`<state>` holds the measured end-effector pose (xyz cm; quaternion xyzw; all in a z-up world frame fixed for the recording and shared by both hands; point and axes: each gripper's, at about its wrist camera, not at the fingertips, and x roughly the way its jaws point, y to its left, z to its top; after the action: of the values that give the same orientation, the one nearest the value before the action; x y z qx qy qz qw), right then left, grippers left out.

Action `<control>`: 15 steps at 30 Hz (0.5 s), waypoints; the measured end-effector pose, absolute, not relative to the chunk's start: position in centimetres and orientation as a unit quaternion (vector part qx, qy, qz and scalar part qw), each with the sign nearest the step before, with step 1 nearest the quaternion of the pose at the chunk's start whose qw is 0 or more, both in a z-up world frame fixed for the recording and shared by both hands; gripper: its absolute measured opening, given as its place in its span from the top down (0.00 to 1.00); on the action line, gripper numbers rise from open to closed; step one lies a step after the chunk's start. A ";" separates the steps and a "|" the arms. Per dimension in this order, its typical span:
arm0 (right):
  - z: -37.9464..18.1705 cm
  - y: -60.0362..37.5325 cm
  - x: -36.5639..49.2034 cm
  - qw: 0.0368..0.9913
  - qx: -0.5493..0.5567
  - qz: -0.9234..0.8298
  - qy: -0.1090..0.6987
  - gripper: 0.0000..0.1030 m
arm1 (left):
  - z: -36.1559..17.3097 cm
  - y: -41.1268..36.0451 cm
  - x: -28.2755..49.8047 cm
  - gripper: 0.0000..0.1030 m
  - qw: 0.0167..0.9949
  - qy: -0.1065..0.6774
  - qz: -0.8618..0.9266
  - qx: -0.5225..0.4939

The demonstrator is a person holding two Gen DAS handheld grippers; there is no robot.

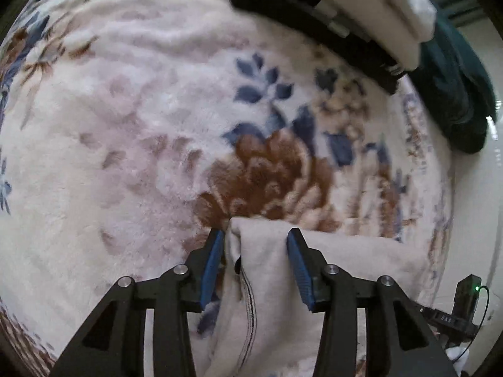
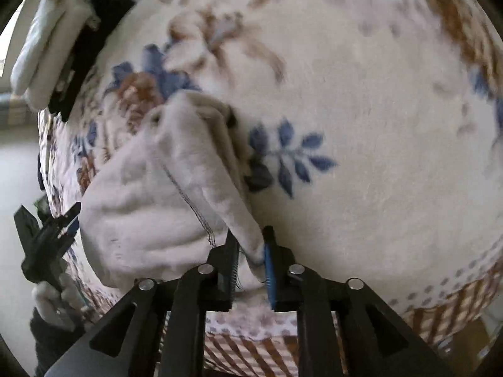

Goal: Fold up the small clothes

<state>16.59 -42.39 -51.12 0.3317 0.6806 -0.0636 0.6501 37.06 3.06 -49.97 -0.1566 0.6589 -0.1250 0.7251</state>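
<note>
A small white fleece garment [image 1: 267, 282] with a dark stitched seam lies bunched on the floral blanket [image 1: 141, 125]. My left gripper [image 1: 256, 235] straddles its folded edge with the jaws apart, blue pads on either side of the cloth. In the right wrist view the same garment [image 2: 151, 207] is a crumpled heap at the left. My right gripper [image 2: 251, 242] is shut on a corner of it, the cloth pinched between the pads. The left gripper [image 2: 47, 229] shows at the far left edge of that view.
A stack of folded white and black clothes [image 1: 345, 9] sits at the back right of the blanket, with a dark green garment [image 1: 456, 88] beside it. The same stack shows in the right wrist view [image 2: 59, 47]. The blanket's checked border [image 2: 440, 308] hangs over the near edge.
</note>
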 end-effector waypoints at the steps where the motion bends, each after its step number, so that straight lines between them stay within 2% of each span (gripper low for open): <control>1: -49.8 -42.5 16.8 0.664 0.329 -0.060 0.669 0.73 | -49.2 3.1 36.9 0.62 0.729 0.654 -0.127 -0.156; 3: -47.3 -42.9 17.5 0.696 0.340 -0.057 0.629 0.50 | -48.1 3.0 36.7 0.62 0.735 0.643 -0.139 -0.166; 5: -46.7 -43.3 18.9 0.706 0.357 -0.051 0.610 0.45 | -47.9 2.3 36.8 0.62 0.739 0.640 -0.140 -0.156; 8: -49.3 -43.4 21.5 0.686 0.382 -0.043 0.618 0.45 | -49.2 0.9 37.4 0.62 0.741 0.646 -0.135 -0.127; 11: -52.7 -43.5 23.6 0.671 0.379 -0.062 0.635 0.55 | -52.0 0.6 38.4 0.59 0.739 0.660 -0.102 -0.093; 15: -54.7 -42.3 25.7 0.673 0.325 -0.070 0.660 0.55 | -53.8 2.0 39.5 0.60 0.724 0.671 -0.089 -0.135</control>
<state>25.66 -42.26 -54.65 0.3253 0.6601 -0.0704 0.6734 39.49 2.02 -53.82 -0.1348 0.6706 -0.0895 0.7239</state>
